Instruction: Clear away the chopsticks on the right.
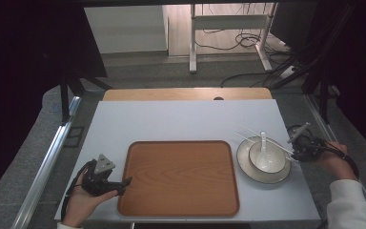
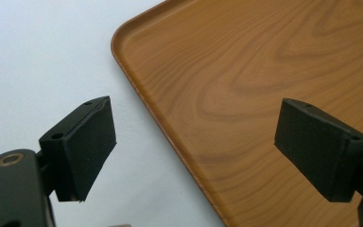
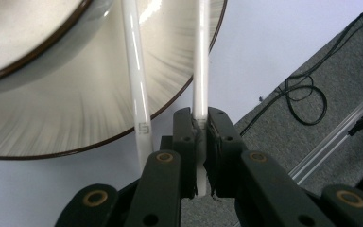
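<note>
One white chopstick [image 3: 201, 56] is being pinched between the closed jaws of the right gripper [image 3: 200, 124], across the plate [image 3: 75, 118] ahead. The left gripper [image 2: 194, 142] is being held open, straddling the tray [image 2: 264, 71] rim.

Soft, even light falls on my table [image 1: 186, 119] from above — shadows stay faint, while both sides of the high view sink into black. Up close, my plate [image 3: 75, 109] smears into streaks — blurred, with pale glare on its glaze.
</note>
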A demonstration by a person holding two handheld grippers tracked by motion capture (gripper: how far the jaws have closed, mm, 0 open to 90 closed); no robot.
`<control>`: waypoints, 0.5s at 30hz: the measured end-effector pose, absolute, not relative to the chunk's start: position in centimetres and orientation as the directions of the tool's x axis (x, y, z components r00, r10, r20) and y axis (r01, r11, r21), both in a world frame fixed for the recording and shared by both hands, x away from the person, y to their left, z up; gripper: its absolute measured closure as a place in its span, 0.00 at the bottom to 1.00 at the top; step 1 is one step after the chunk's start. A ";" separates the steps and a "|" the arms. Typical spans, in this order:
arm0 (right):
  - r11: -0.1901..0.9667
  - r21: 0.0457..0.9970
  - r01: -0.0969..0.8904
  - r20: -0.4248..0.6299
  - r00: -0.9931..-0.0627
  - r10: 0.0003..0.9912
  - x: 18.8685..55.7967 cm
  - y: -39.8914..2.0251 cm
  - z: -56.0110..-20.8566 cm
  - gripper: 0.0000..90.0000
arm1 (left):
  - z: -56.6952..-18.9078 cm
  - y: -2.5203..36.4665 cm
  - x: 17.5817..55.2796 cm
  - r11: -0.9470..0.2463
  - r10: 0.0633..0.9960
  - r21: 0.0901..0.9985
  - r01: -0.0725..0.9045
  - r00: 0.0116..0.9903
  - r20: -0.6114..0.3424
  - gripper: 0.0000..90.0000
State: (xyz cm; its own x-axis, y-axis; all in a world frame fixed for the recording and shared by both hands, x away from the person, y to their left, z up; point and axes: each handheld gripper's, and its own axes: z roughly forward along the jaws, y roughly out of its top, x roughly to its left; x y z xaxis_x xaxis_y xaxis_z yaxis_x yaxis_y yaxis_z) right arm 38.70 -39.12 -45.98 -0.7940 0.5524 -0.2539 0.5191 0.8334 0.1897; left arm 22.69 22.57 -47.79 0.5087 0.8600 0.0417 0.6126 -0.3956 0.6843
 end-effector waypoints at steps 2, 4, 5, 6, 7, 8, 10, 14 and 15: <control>0.835 0.193 0.515 -0.255 -0.796 0.549 38.5 -39.2 -46.0 0.93 | -47.8 22.6 22.7 -0.395 0.860 0.684 0.613 0.508 0.042 0.14; 0.832 0.192 0.520 -0.251 -0.794 0.554 38.4 -39.2 -45.9 0.93 | -47.8 22.6 22.7 -0.393 0.861 0.686 0.613 0.506 0.042 0.14; 0.830 0.197 0.521 -0.257 -0.790 0.557 38.4 -39.2 -45.8 0.93 | -47.8 22.6 22.7 -0.393 0.861 0.686 0.612 0.506 0.042 0.14; 0.823 0.205 0.529 -0.258 -0.782 0.567 38.3 -39.3 -45.7 0.93 | -47.8 22.6 22.7 -0.393 0.862 0.686 0.612 0.506 0.042 0.14; 0.816 0.216 0.536 -0.264 -0.772 0.578 38.3 -39.3 -45.6 0.93 | -47.8 22.6 22.7 -0.393 0.861 0.686 0.612 0.506 0.042 0.14; 0.806 0.226 0.546 -0.271 -0.760 0.591 38.2 -39.4 -45.4 0.93 | -47.8 22.6 22.7 -0.394 0.861 0.686 0.612 0.506 0.042 0.14; 0.786 0.245 0.568 -0.277 -0.736 0.618 38.1 -39.6 -45.1 0.94 | -47.8 22.6 22.7 -0.393 0.862 0.685 0.613 0.505 0.042 0.14; 0.737 0.292 0.609 -0.275 -0.685 0.675 37.7 -39.9 -44.3 0.94 | -47.8 22.6 22.7 -0.391 0.863 0.686 0.614 0.504 0.041 0.14; 0.729 0.303 0.613 -0.282 -0.673 0.684 37.6 -39.9 -44.1 0.94 | -47.8 22.6 22.7 -0.391 0.863 0.686 0.614 0.504 0.041 0.14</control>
State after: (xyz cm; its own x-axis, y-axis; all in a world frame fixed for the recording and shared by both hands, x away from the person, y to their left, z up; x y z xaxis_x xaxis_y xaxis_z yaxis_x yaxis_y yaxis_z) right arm 37.58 -39.91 -44.08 -0.6734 0.6835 -0.2817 0.6135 0.7293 0.3029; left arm 22.69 22.64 -47.82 0.5041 0.8627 0.0409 0.6135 -0.3910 0.6861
